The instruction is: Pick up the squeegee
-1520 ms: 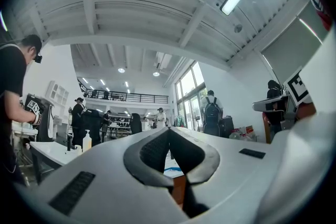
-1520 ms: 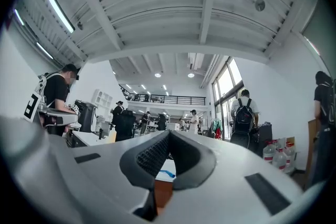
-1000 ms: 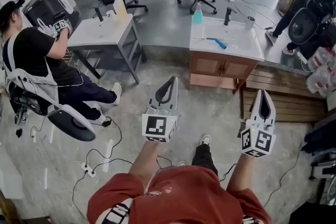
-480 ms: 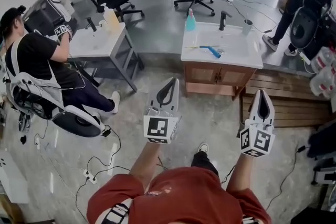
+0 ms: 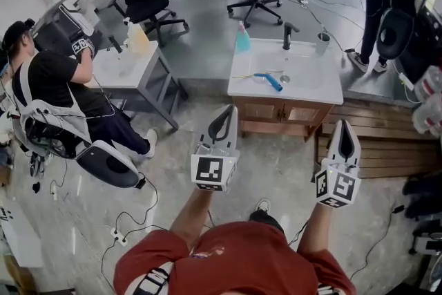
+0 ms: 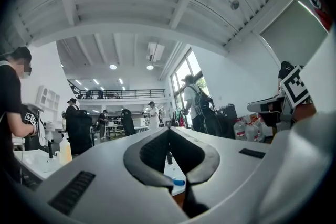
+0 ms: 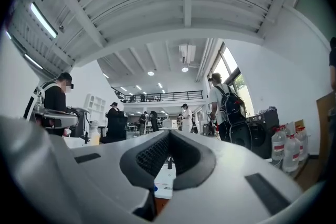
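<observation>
Looking down from my head, I see the squeegee (image 5: pixel 269 81) lying flat on the white sink top (image 5: pixel 324 92), well apart from me, so I think I must get closer first. My left gripper (image 5: pixel 224 112) and right gripper (image 5: pixel 345 126) both point toward it, held out and empty. In the left gripper view, the jaws are pressed together with nothing between them, and the blue handle (image 6: pixel 178 182) peeks out far beyond. In the right gripper view, those jaws are together too, since nothing is near enough to grab.
</observation>
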{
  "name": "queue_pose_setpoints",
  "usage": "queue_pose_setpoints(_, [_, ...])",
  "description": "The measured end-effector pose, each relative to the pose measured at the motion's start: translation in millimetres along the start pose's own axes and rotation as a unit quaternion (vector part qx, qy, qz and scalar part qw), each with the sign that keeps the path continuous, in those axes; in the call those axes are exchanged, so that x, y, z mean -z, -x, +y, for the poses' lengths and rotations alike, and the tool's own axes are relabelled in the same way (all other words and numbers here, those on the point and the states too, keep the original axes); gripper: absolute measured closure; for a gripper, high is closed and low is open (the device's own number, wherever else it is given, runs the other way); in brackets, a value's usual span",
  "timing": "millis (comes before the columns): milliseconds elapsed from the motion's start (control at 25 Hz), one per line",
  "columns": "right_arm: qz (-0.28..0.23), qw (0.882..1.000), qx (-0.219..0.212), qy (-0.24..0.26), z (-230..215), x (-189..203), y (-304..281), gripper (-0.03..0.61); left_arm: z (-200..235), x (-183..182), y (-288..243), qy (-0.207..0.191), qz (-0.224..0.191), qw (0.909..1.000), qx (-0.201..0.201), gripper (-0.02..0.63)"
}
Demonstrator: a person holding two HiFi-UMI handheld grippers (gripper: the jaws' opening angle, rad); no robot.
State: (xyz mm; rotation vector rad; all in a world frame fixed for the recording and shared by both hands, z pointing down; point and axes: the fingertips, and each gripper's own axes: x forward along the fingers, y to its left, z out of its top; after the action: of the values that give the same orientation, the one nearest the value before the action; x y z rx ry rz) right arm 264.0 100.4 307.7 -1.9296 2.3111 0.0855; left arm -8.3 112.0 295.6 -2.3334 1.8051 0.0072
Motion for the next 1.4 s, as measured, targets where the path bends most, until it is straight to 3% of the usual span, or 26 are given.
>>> queue_pose_setpoints(400, [0.002, 1.000, 0.003, -0.007, -66, 15, -74, 0.571, -28, 12, -93, -0.006, 0.008, 0.9999, -0.005, 0.595])
queue_pose_setpoints(680, [0.007, 1.000, -0.007, -0.011, -94, 27, -107, 0.571, -42, 25, -130, -0.011, 0.023, 0.9995, -0.017, 0.595])
queue_pose_setpoints(1080, [0.005, 1.000, -0.022, -0.012, -94, 34, -142, 0.571, -32, 34, -156, -0.017, 0.021, 0.9993, -0.025, 0.595])
queue_pose_setpoints(1400, [0.003, 1.000, -0.022, 0.001, -73, 40, -179, 0.571, -3, 46, -187, 0.005, 0.003, 0.9998, -0.018, 0.595])
